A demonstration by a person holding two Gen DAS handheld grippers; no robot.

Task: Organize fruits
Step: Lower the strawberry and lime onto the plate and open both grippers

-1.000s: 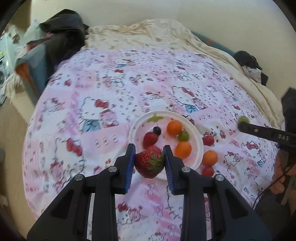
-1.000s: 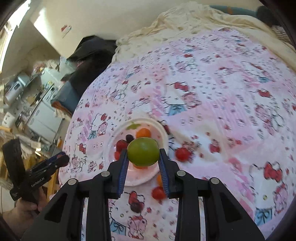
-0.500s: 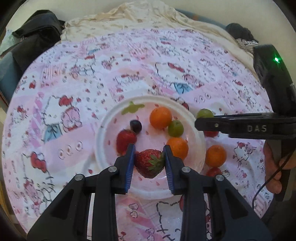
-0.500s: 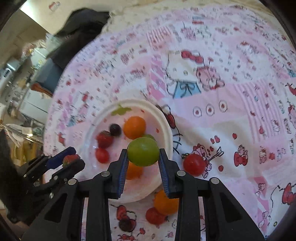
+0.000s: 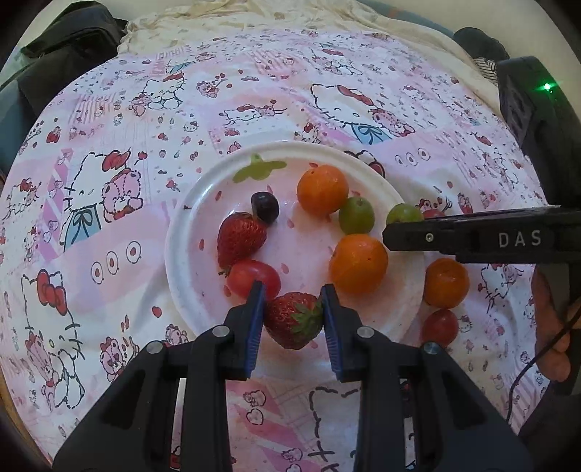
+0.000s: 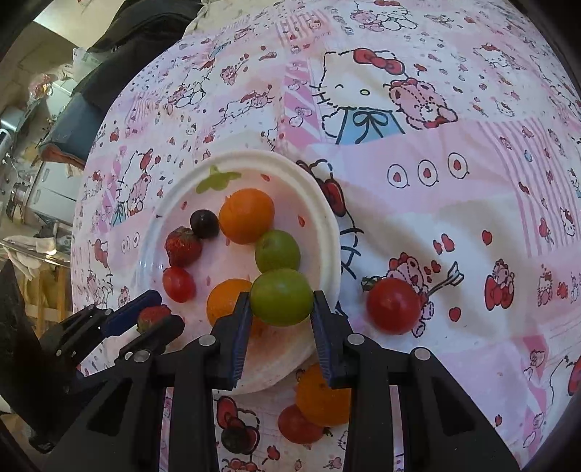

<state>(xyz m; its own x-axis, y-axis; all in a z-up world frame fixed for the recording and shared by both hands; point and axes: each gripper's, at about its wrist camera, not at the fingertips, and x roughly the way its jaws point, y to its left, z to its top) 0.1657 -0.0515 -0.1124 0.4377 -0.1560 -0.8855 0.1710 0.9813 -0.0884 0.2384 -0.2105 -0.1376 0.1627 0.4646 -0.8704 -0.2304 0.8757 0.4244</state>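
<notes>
A white plate (image 5: 181,254) (image 6: 326,218) lies on a pink cartoon-print bedsheet. It holds two oranges (image 5: 322,188) (image 5: 357,263), a green fruit (image 5: 356,215), a dark grape (image 5: 265,207), a strawberry (image 5: 239,237) and a red tomato (image 5: 250,277). My left gripper (image 5: 292,316) is shut on a strawberry (image 5: 294,319) over the plate's near rim. My right gripper (image 6: 281,312) is shut on a green fruit (image 6: 281,296) over the plate's right edge; it also shows in the left wrist view (image 5: 405,214).
Off the plate lie an orange (image 5: 446,283) (image 6: 321,399), a red tomato (image 5: 440,326) (image 6: 299,424) and another tomato (image 6: 394,305) on the sheet. Dark clothing (image 5: 65,40) and a cream blanket (image 5: 290,14) lie at the far side.
Both grippers have moved down and closer to the plate, each still holding its fruit. The right gripper's green fruit now sits over the plate's right edge.
</notes>
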